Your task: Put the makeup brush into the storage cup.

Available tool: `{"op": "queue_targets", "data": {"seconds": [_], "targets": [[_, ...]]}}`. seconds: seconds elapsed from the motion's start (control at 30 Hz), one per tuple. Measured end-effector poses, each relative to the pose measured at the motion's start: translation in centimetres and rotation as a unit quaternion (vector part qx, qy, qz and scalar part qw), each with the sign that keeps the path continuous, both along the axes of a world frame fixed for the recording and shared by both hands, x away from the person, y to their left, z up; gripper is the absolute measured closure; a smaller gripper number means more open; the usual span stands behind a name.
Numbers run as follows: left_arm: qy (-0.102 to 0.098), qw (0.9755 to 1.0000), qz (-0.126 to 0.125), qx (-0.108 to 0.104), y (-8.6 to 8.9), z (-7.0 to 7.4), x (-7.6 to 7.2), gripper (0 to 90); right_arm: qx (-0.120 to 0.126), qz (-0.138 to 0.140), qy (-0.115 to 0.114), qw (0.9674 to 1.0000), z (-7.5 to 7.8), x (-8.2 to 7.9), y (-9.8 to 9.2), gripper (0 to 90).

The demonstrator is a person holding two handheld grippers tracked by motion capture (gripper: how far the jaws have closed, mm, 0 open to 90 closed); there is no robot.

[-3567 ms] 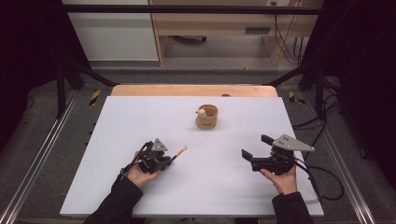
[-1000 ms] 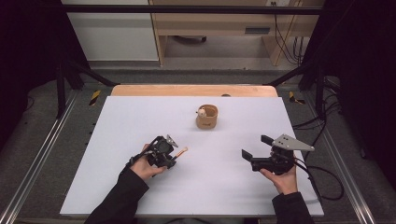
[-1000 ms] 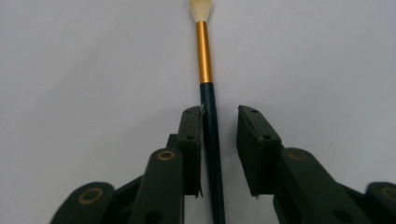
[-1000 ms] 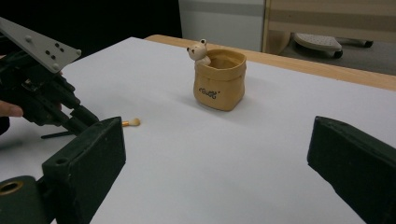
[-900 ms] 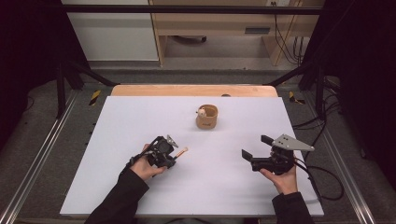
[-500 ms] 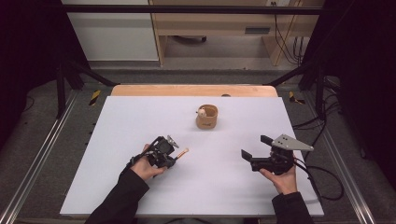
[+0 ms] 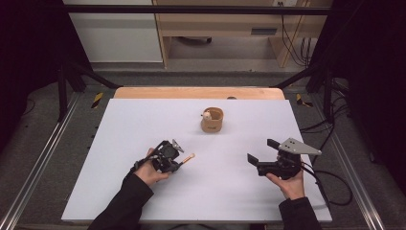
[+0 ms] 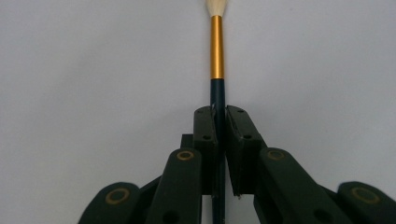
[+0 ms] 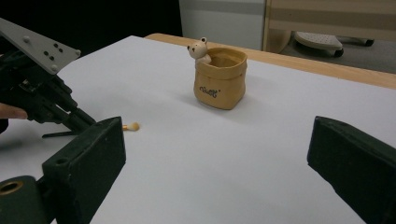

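Observation:
A thin brush (image 8: pixel 216 51) with a dark handle, gold ferrule and pale tip lies on the white table (image 7: pixel 143 120). My left gripper (image 8: pixel 221 114) is shut on its handle; the jaws have just been closing with the brush between them. In the high view the left gripper (image 7: pixel 174 163) sits low at centre left, the brush (image 7: pixel 187 157) pointing right from it. My right gripper (image 7: pixel 262 150) hovers open at the right with nothing between its jaws, aimed left. The right gripper view shows the right gripper (image 9: pixel 217 140) facing the brush tip (image 9: pixel 132 126).
A tan bag-shaped pot (image 7: pixel 212 120) with a small bear figure on its rim stands past the table's middle; it also appears in the right gripper view as the pot (image 9: pixel 220 79). A wooden edge (image 7: pixel 196 92) runs along the far side. Cables trail at the right.
Since the oldest frame my left gripper has shifted a little right onto the brush handle and rolled over. Over the last second nothing visibly moves in the high view. The right gripper has stayed put.

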State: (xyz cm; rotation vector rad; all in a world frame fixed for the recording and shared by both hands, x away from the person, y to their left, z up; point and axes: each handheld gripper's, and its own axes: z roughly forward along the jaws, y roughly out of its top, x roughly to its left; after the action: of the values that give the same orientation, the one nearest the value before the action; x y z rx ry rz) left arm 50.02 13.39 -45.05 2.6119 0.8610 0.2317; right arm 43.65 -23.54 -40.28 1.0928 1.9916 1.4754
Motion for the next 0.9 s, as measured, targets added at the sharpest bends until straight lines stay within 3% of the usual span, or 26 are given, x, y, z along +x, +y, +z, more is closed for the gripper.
{"op": "queue_targets", "data": {"seconds": [0.43, 0.67, 0.9], "targets": [[-0.004, 0.9999, -0.009, -0.004, 0.2, 0.3, -0.1, 83.2, 0.0, 0.001, 0.0, 1.0, 0.0, 0.0, 0.0, 4.9], [-0.024, 0.9994, -0.005, -0.026, 0.6, 1.3, -0.4, 83.3, 0.001, 0.003, -0.002, 1.0, 0.1, -0.1, -0.1, 4.9], [-0.047, 0.9973, 0.006, -0.056, 0.9, 2.3, -0.9, 83.3, 0.004, 0.001, 0.001, 1.0, 0.1, -0.1, -0.1, 4.9]]}}
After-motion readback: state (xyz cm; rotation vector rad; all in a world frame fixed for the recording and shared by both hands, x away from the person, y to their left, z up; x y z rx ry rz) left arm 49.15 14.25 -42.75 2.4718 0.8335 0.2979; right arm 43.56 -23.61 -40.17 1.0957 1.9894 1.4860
